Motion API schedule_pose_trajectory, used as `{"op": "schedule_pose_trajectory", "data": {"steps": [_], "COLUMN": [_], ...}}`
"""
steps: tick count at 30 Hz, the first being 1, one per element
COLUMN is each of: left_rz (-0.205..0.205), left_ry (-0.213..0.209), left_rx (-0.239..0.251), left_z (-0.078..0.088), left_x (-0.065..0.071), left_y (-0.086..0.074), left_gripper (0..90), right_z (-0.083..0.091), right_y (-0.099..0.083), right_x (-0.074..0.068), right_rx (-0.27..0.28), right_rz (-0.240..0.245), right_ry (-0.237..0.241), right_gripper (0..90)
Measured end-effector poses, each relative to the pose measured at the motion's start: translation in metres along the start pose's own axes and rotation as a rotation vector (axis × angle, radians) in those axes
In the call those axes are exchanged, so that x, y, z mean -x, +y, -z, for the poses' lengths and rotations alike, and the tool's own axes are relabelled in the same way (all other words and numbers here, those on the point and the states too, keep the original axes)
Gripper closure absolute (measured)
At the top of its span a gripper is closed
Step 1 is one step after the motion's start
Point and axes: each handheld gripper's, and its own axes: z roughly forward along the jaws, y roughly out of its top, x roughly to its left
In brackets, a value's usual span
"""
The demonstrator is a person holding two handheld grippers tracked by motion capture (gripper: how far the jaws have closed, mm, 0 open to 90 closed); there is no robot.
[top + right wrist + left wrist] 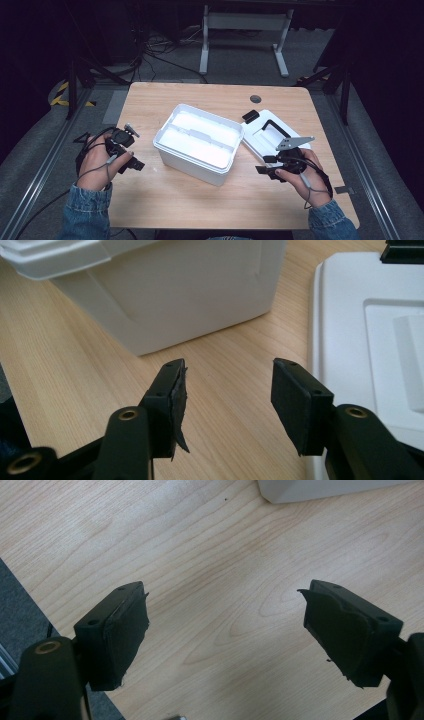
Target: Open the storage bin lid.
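Observation:
A white plastic box [197, 142] stands without its lid in the middle of the wooden table [200, 205]; nothing shows inside it. Its white lid [265, 131] with a black handle lies flat just right of it. My left gripper [131, 150] hovers over bare wood left of the box, jaws wide apart and empty [225, 630]; a box corner [320, 490] shows ahead. My right gripper [265, 165] sits low between the box [190, 290] and the lid [350, 315], open, with only tabletop between its pads [227, 390].
A black clip [250, 116] rests at the lid's far corner. A round grommet hole [255, 98] sits near the table's back edge. Beyond the table are a white desk frame [245, 35] and floor cables [160, 55].

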Motion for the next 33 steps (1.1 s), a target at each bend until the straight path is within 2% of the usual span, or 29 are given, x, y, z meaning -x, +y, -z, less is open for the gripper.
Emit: {"op": "schedule_pose_trajectory", "data": {"steps": [12, 18, 20, 22, 25, 33], "left_rz": [0.005, -0.011, 0.005, 0.005, -0.008, -0.002], "left_ry": [-0.003, 0.006, -0.004, -0.004, 0.001, -0.004], "left_rx": [0.007, 0.022, 0.024, 0.026, 0.027, 0.025], "left_z": [0.002, 0.004, 0.004, 0.004, 0.004, 0.002], "left_x": [-0.001, -0.004, -0.003, -0.003, -0.004, -0.002], "left_y": [-0.001, -0.002, -0.002, -0.002, -0.002, -0.001], "left_gripper": [18.7, 18.6, 18.6, 18.6, 18.6, 18.6], "right_z": [-0.017, -0.033, -0.038, -0.042, -0.045, -0.056], "right_y": [-0.014, -0.022, -0.024, -0.026, -0.028, -0.033], "right_x": [-0.007, -0.011, -0.012, -0.013, -0.014, -0.018], "right_rx": [-0.032, -0.055, -0.067, -0.071, -0.06, -0.049], "right_rz": [0.001, 0.02, 0.027, 0.035, 0.032, 0.058], "right_ry": [0.017, 0.02, 0.017, 0.015, 0.015, 0.006], "right_gripper": [48.5, 47.9, 47.8, 47.4, 47.4, 47.4]}}
